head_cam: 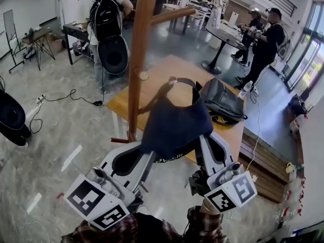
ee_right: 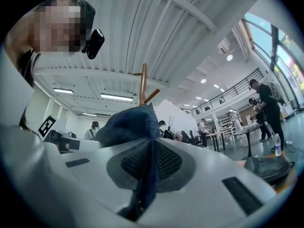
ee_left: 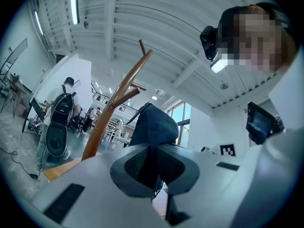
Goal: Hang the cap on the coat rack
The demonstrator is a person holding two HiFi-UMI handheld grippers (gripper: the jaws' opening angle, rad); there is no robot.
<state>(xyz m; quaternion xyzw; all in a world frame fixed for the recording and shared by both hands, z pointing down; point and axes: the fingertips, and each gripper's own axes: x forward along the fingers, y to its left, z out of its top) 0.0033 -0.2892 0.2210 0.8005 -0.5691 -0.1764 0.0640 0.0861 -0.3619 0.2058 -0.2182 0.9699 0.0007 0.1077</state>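
A dark navy cap hangs in the air between my two grippers, right beside the wooden coat rack. My left gripper is shut on the cap's left edge, its fabric pinched between the dark pads. My right gripper is shut on the cap's right edge, with cloth bunched between its pads. The cap's back strap arches up at its far side. A rack peg sticks out to the right above the cap. In both gripper views the rack pole rises behind the cap.
A low wooden platform lies under the rack, with a grey backpack on it. A person with a black backpack stands behind the rack. More people stand by a round table at the back right. A cable trails on the floor.
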